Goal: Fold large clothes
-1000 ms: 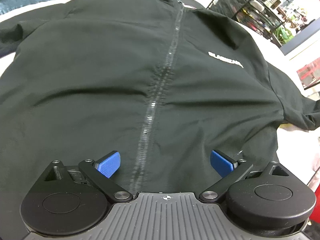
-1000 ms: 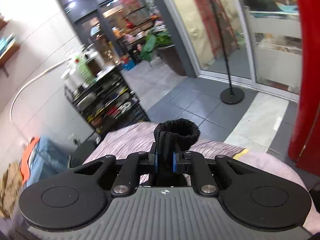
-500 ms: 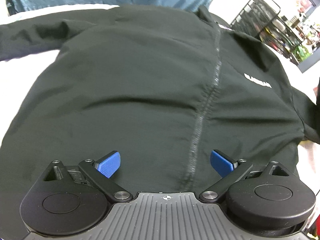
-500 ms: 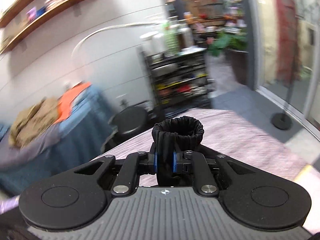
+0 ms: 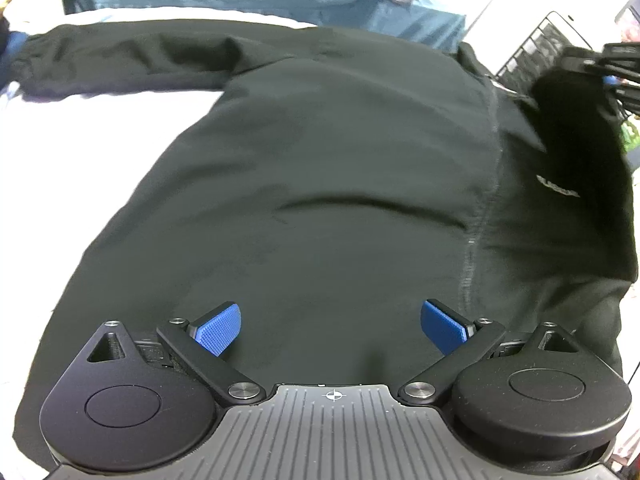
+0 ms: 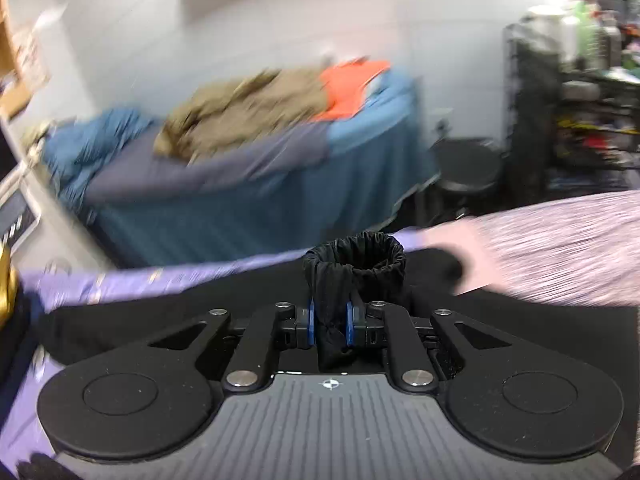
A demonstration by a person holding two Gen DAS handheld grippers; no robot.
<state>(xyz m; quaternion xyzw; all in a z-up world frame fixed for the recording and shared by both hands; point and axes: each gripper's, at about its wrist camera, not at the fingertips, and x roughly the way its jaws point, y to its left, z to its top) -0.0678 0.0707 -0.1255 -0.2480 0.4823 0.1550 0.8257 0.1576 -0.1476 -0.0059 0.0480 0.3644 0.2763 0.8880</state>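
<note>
The black jacket [image 5: 320,184] lies spread front-up on the pale surface [image 5: 80,152], zip [image 5: 486,184] running toward 12 o'clock, so that its sleeves can be turned in over the body. The left tongs [image 5: 331,326] hover released over the hem, blue pads wide apart and gripping nothing, likely ready to pin or pinch the lower edge. The right tongs [image 6: 329,322] are clenched on the elastic cuff [image 6: 354,254] of a sleeve, carrying it above the jacket. The left view alone shows the lifted sleeve [image 5: 580,152] draping at 2 o'clock over the chest logo [image 5: 558,191]; the right view alone shows the pinch itself, plus a blurred bed [image 6: 256,184] beyond
</note>
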